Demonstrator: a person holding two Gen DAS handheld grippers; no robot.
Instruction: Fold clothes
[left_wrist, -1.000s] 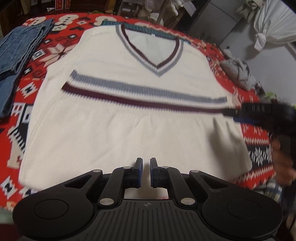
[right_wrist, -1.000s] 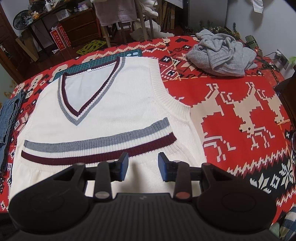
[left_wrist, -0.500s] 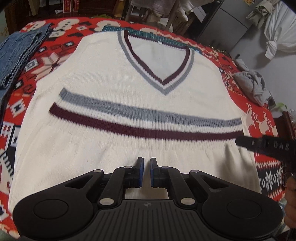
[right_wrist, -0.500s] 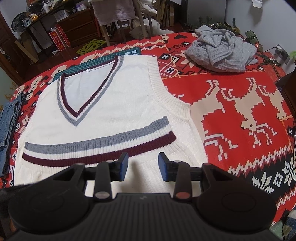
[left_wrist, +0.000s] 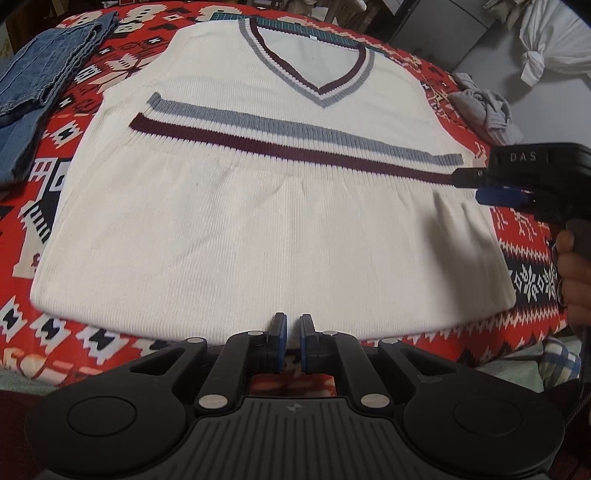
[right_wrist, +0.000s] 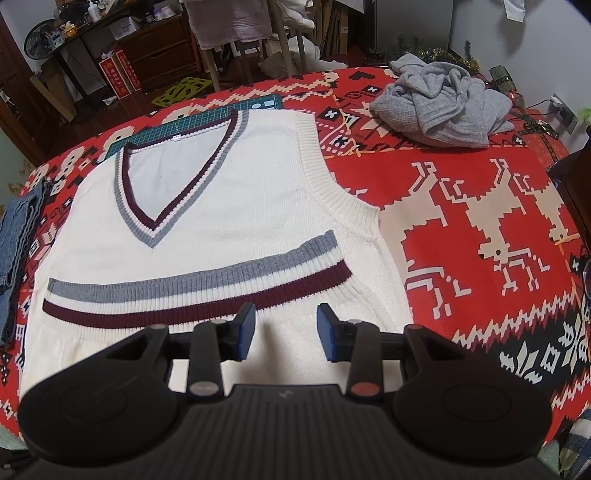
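The left gripper (left_wrist: 290, 334) is nearly clenched on nothing at the near hem; the right gripper (right_wrist: 286, 330) is released. The cream V-neck vest (left_wrist: 258, 206) lies flat, no fold begun.

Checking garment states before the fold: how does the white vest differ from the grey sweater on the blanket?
The white vest lies spread flat, front up; the grey sweater sits crumpled in a heap. The vest has grey and maroon stripes and V-neck trim; the sweater is plain grey. The vest lies right in front of both grippers; the sweater lies far back on the right. Both are knitwear resting on the red patterned blanket.
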